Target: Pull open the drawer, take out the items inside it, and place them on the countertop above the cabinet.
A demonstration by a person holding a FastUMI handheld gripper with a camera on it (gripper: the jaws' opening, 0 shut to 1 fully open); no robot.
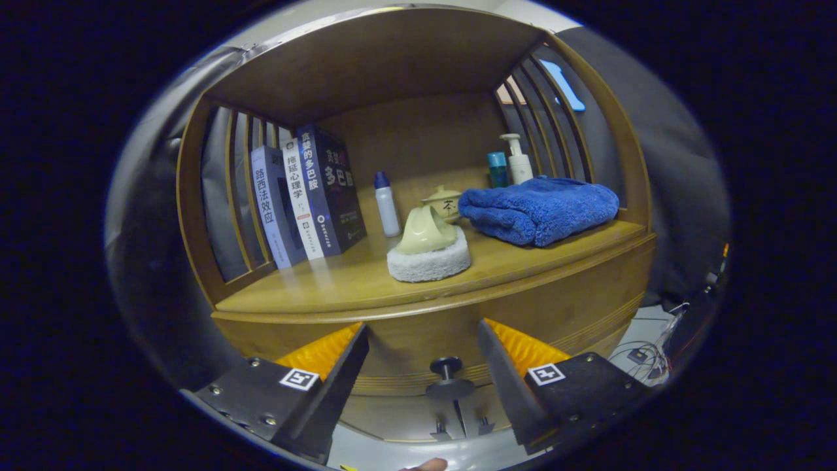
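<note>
Holding the hand-held gripper (423,340) in front of the wooden cabinet (588,294), you have its two fingers spread wide with nothing between them but air and the view of the drawer front. The drawer (405,356) sits just ahead of the fingers, below the countertop; its face is the same warm brown wood as the rest of the cabinet, with fine horizontal grooves running across it. It looks closed, flush with the cabinet front. A small dark round knob (446,366) on a short stem stands out from the drawer face, right in the gap between your fingers and a little beyond their tips, not touched by either one.

Above and beyond the fingers lies the countertop (314,288), a curved wooden shelf under an arched top with slatted sides. Directly ahead on it rests a pale scrubbing sponge with a cream-coloured handle (428,252). Behind that stands a small lidded ceramic pot (443,201), and to its left a slim white bottle with a blue cap (386,204). Further to the left of your fingers three books (307,196) stand upright against the slats. To the right a folded blue towel (539,209) lies on the countertop, with a teal container (497,169) and a white pump bottle (519,160) behind it. A fingertip (425,465) shows below the gripper, close to you.
</note>
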